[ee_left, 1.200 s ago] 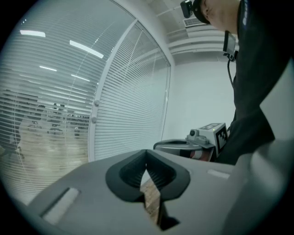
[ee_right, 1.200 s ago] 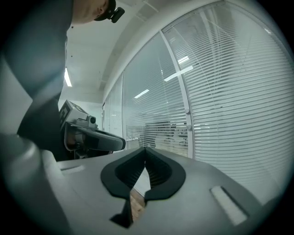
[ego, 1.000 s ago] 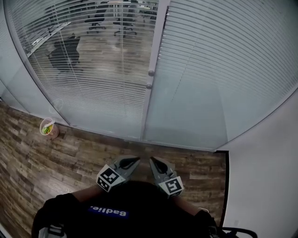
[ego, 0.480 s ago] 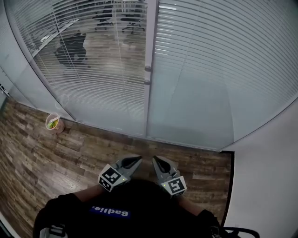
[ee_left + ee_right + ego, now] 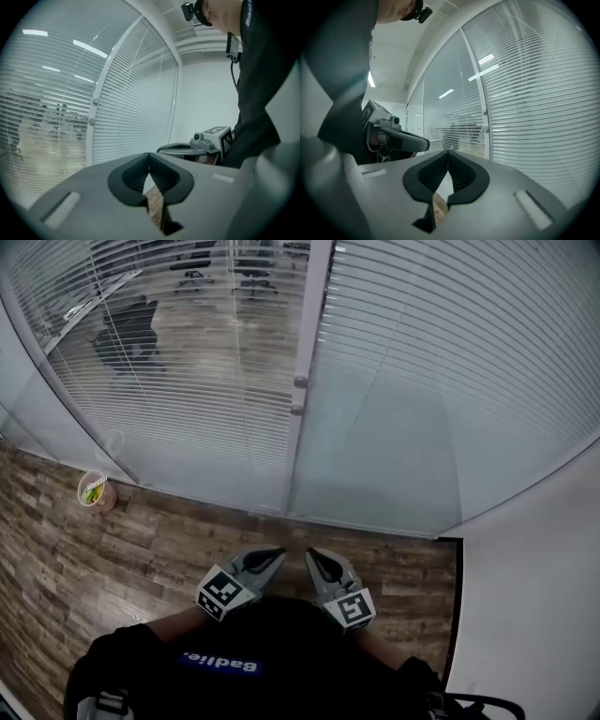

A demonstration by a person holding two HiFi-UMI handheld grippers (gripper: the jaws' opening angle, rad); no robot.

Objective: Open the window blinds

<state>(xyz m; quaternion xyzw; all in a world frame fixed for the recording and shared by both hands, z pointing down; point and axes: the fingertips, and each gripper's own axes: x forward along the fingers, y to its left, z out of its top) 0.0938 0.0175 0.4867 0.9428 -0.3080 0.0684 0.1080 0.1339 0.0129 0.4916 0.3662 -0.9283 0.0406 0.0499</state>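
Note:
White slatted blinds (image 5: 450,362) hang behind a glass wall, the left panel (image 5: 187,352) with slats tilted so an office shows through, the right panel more closed. Two small round knobs (image 5: 299,396) sit on the white post between the panels; they also show as knobs (image 5: 93,110) and knobs (image 5: 485,120). My left gripper (image 5: 277,555) and right gripper (image 5: 310,557) are held low, close to my body, well short of the glass. Both are shut with nothing between the jaws. The left gripper (image 5: 149,169) and right gripper (image 5: 448,167) show tips touching.
A small cup (image 5: 95,492) with something green inside stands on the wood floor (image 5: 112,549) by the glass at left. A white wall (image 5: 534,615) closes off the right side. Office chairs show through the left panel.
The view has shifted slightly against the glass wall and the cup has drifted in the picture. Both grippers stay shut in front of my body.

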